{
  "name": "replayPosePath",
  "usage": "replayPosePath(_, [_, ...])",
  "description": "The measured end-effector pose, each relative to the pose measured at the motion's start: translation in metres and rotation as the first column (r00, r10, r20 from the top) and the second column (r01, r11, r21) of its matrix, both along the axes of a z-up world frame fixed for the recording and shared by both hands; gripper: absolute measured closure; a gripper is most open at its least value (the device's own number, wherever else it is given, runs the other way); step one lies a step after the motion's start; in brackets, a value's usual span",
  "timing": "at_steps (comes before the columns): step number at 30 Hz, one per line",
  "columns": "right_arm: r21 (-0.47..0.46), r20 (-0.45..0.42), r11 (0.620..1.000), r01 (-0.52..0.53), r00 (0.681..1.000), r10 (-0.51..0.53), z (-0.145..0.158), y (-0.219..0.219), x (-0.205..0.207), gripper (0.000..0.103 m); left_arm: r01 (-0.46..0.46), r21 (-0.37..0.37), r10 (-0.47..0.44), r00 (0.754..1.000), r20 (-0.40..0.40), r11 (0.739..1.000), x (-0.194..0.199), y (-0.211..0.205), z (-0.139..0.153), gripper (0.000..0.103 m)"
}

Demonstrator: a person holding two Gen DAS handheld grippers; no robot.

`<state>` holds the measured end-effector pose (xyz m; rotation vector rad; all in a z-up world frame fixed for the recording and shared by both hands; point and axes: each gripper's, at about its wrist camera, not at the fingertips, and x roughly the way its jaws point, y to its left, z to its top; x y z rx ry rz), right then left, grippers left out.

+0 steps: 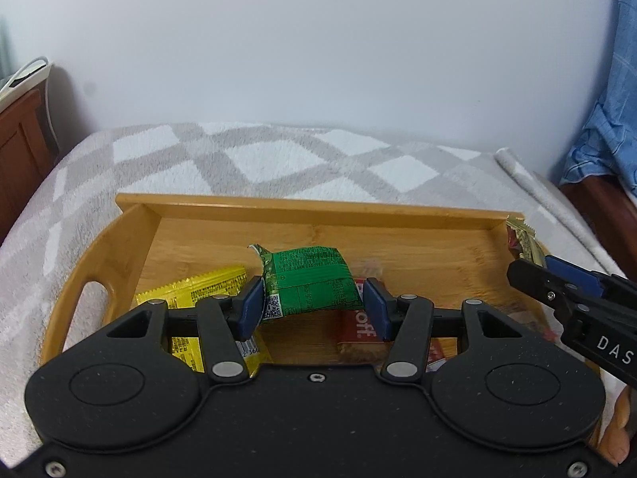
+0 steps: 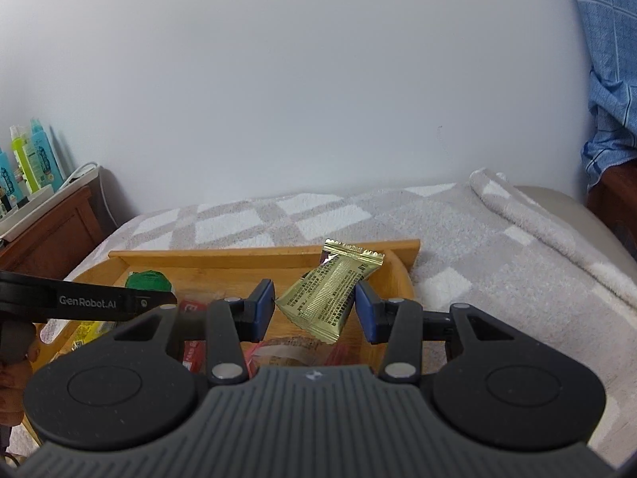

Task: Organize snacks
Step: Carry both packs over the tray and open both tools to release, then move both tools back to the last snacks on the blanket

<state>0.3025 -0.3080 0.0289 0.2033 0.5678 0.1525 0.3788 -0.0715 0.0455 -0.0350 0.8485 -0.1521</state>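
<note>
Both grippers are carrying packets over the wooden tray [image 1: 318, 209]. The left gripper [image 1: 312, 306] is pinching the green packet [image 1: 308, 279] at its two ends, pads pressing in, over the tray's middle. The right gripper [image 2: 314, 306] is holding the gold packet [image 2: 328, 294] tilted, near the tray's right end and back rim.

To do this well: I'd be lowering each until the packet is nearly touching the tray floor before letting go (foil slides), and setting green down on bare wood between the yellow packet [image 1: 191, 298] and the red-wrapped bar [image 1: 358, 330], not on top of them.

The left view is showing the yellow packet's full layout at the tray's left end; the right view is barely showing it, but is revealing a clear-wrapped snack [image 2: 286, 352] under the gripper.
</note>
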Motion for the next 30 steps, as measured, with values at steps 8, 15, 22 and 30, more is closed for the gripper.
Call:
replayPosePath(8, [0.003,-0.023,1.000,-0.007,1.000,0.007,-0.004,0.001,0.004,0.056,-0.008,0.008,0.008,1.000,-0.011,1.000,0.005,-0.001,-0.009,0.052])
replayPosePath(15, [0.008,-0.028,1.000,-0.008,1.000,0.008,-0.005,0.001,0.004,0.056,-0.013,0.006,0.013,1.000,-0.013,1.000,0.005,-0.001,-0.007,0.050])
replayPosePath(22, [0.025,0.010,1.000,0.003,1.000,-0.004,0.004,0.001,-0.004,0.042,-0.009,0.031,0.009,1.000,-0.001,0.999,-0.006,0.000,0.006,0.047])
replayPosePath(30, [-0.021,0.093,1.000,0.003,0.996,-0.001,0.032,0.017,-0.037,0.020,-0.012,0.045,0.010,0.999,0.049,0.999,-0.038,0.010,0.038,0.021])
